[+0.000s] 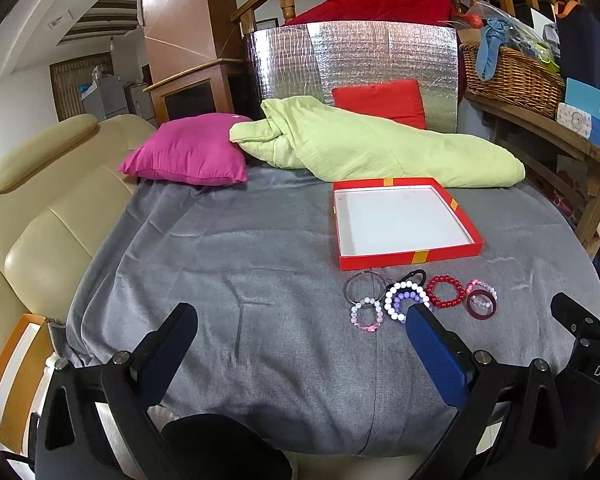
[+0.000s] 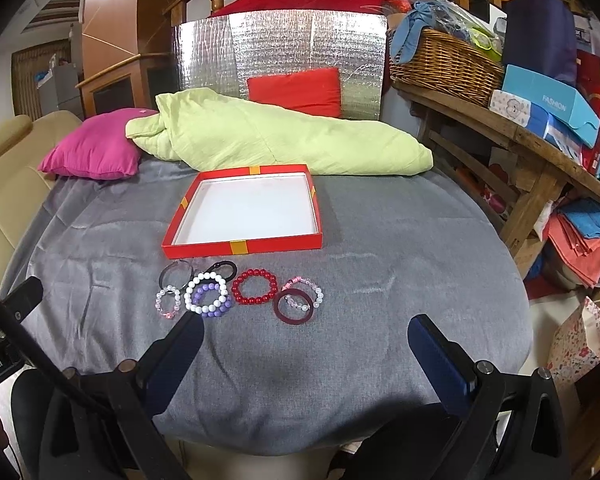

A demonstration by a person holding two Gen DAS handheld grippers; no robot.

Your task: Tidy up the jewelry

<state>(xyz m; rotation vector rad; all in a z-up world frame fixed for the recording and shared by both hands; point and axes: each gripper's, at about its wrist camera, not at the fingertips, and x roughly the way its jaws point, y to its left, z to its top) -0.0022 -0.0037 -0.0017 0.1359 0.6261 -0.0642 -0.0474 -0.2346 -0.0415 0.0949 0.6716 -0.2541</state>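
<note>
both hand-held grippers hung open over the grey cloth, nothing yet picked up.

the left hand-held gripper (image 1: 302, 334) had its jaws spread wide and empty, and so did the right hand-held gripper (image 2: 306, 338); each hovered at the near edge of the cloth-covered worktop (image 2: 400, 248). the jewelry lay in a loose row just ahead of the right hand-held gripper and ahead-right of the left one: a white bead bracelet (image 2: 206, 292) overlapping a purple bead bracelet (image 2: 216, 306), a red bead bracelet (image 2: 255, 286), a dark red bangle (image 2: 294, 307), a small pink bead bracelet (image 2: 168, 300). the red tray (image 2: 242, 248) sat just beyond them, open and empty, likely set close so each piece needed only a short carry. the row looked spread out to leave room for the jaws.
</note>
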